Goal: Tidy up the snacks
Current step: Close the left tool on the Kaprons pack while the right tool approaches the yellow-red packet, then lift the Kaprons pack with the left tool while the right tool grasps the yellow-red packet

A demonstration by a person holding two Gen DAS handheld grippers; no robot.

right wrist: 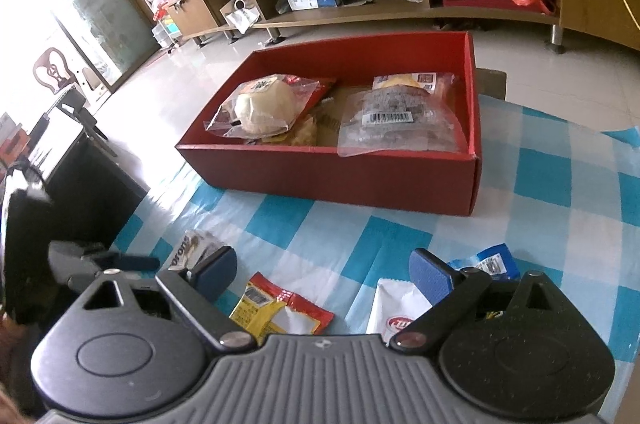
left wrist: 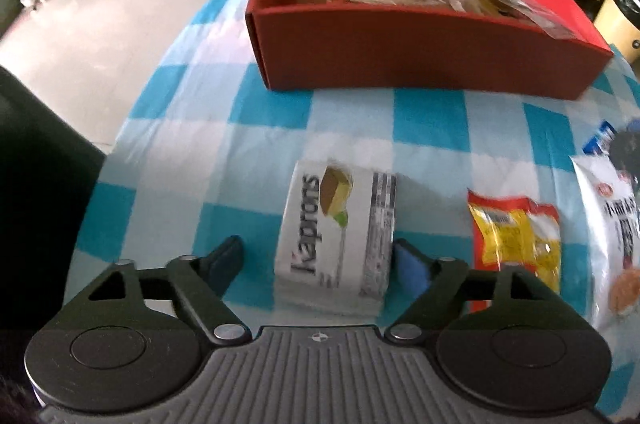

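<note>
Both fingers of the left gripper (left wrist: 318,258) straddle a white Kaprons packet (left wrist: 336,240) lying on the checked tablecloth (left wrist: 432,128); the right pad (left wrist: 408,264) sits just beside its edge, the left pad stands off, so nothing is gripped. Spread wide and empty, the right gripper (right wrist: 326,274) hangs above a red-and-yellow sachet (right wrist: 280,308). Farther off, the red box (right wrist: 360,180) holds bagged buns.

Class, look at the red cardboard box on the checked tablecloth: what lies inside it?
Inside the red cardboard box: a pale round bun in clear wrap, a clear packet with a barcode label, and another labelled packet behind it. Items beneath them are mostly covered.
</note>
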